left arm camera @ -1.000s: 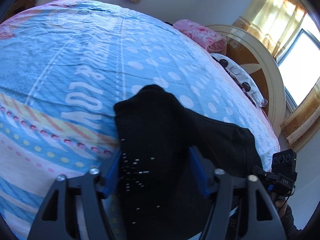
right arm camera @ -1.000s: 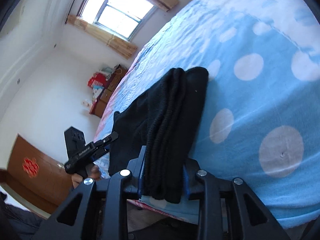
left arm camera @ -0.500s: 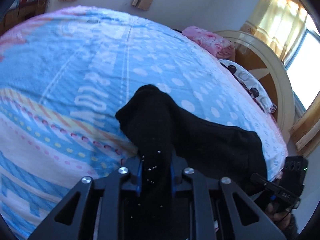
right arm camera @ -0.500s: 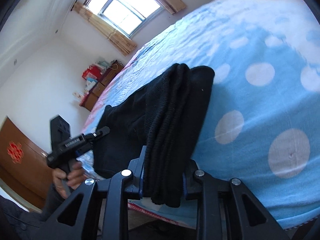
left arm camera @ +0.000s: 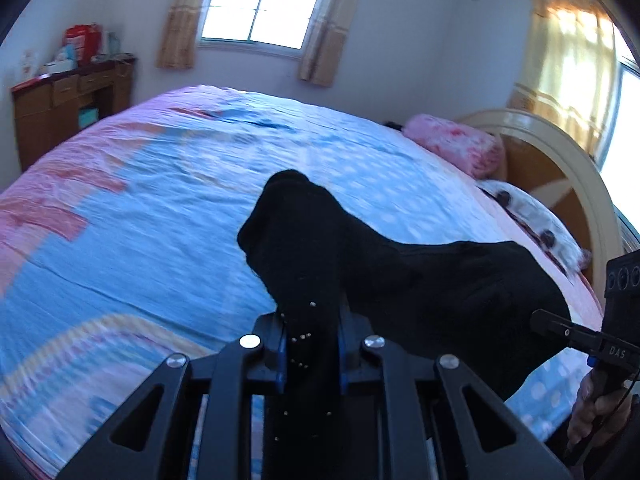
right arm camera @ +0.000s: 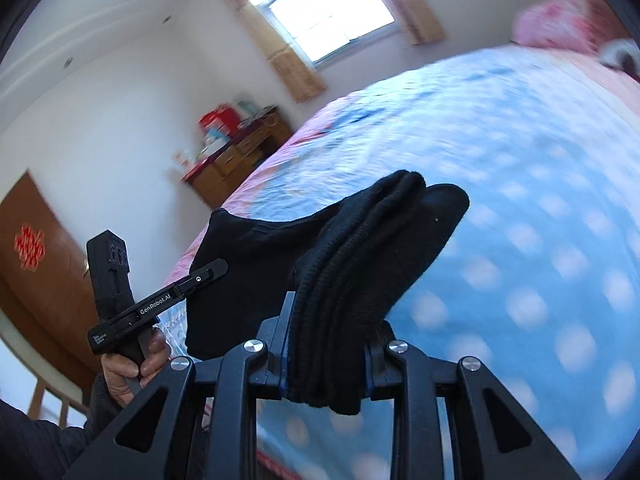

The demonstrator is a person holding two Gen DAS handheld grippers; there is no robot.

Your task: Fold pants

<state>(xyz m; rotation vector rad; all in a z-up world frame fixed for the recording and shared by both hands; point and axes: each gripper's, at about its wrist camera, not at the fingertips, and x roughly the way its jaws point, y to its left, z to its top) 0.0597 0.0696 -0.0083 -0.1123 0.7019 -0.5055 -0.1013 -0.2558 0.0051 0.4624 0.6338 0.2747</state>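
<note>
The black pants [left arm camera: 420, 280] hang lifted over the near side of the bed, stretched between both grippers. My left gripper [left arm camera: 311, 344] is shut on one bunched end of the fabric, which fills the gap between its blue pads. In the right wrist view the pants [right arm camera: 372, 248] show a thick ribbed band, and my right gripper [right arm camera: 326, 356] is shut on that band. The left gripper [right arm camera: 208, 270] shows at the left of that view, held by a hand [right arm camera: 132, 364]. The right gripper's body [left arm camera: 592, 344] shows at the right edge of the left wrist view.
The bed [left arm camera: 140, 208] wears a blue polka-dot and pink patterned cover. A pink pillow [left arm camera: 456, 144] and a cream headboard [left arm camera: 572, 168] lie at the far right. A wooden dresser [left arm camera: 68, 100] with boxes stands by the window wall. A brown door [right arm camera: 36, 264] is at left.
The left jaws closed on the pants a second ago. Since then both grippers have risen and tilted up, lifting the fabric off the bed; the right gripper has rolled.
</note>
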